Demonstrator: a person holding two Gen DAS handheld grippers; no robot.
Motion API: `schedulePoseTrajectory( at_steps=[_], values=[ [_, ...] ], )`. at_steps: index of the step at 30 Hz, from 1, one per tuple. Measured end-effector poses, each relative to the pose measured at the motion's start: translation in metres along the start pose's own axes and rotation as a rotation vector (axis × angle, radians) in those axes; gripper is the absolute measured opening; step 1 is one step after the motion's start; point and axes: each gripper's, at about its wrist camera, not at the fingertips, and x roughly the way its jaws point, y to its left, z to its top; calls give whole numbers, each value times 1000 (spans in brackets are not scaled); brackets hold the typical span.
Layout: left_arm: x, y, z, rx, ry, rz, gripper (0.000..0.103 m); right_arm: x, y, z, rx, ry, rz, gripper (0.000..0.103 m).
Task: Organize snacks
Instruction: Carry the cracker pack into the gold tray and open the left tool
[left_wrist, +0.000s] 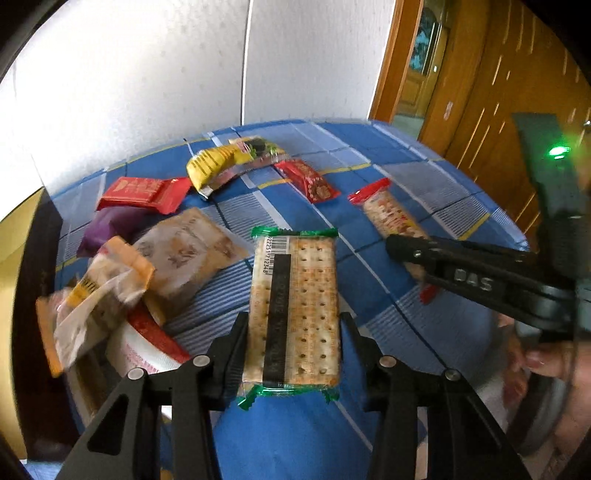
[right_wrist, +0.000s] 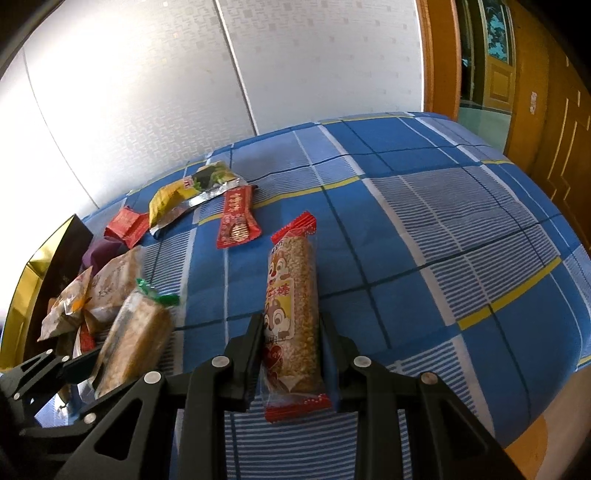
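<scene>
At the far left, beside the blue checked cloth (right_wrist: 424, 206), you have a dark box with a gold rim (right_wrist: 44, 266). Snacks are piled at its edge: an orange-and-white packet (left_wrist: 99, 295), a beige paper-look packet (left_wrist: 184, 258), a purple packet (left_wrist: 107, 229) and a red flat packet (left_wrist: 144, 194). This side of the left wrist view is blurred, so I cannot say surely which packets lie in the box and which lie only on the cloth.

Further back, near the wall, a yellow wrapper (left_wrist: 212, 164) lies against a silver-edged packet with a dark picture (left_wrist: 255, 147), and a small red candy wrapper (left_wrist: 310, 181) lies just beside them.

Your left gripper (left_wrist: 293, 332) is pinching the cracker pack (left_wrist: 295, 306) with green ends. The two fingers press on its long sides, and the pack stands out forward from the jaws, above the cloth. In the right wrist view the same pack (right_wrist: 133, 339) appears at the left, tilted, close to the pile.

To the right, your right gripper (right_wrist: 291, 354) is closed on the puffed rice bar (right_wrist: 291, 317), the one with red ends and a squirrel picture. The jaws hold it on both sides near its lower half, and the bar points away from you over the cloth. In the left wrist view this bar (left_wrist: 391, 214) shows beyond the black fingers at the right edge.
</scene>
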Motion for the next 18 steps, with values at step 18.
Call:
schedulePoseTrajectory(
  at_steps=[18],
  values=[
    [-79, 67, -30, -90, -165, 59, 47, 3, 35, -6, -96, -15, 62, 28]
  ],
)
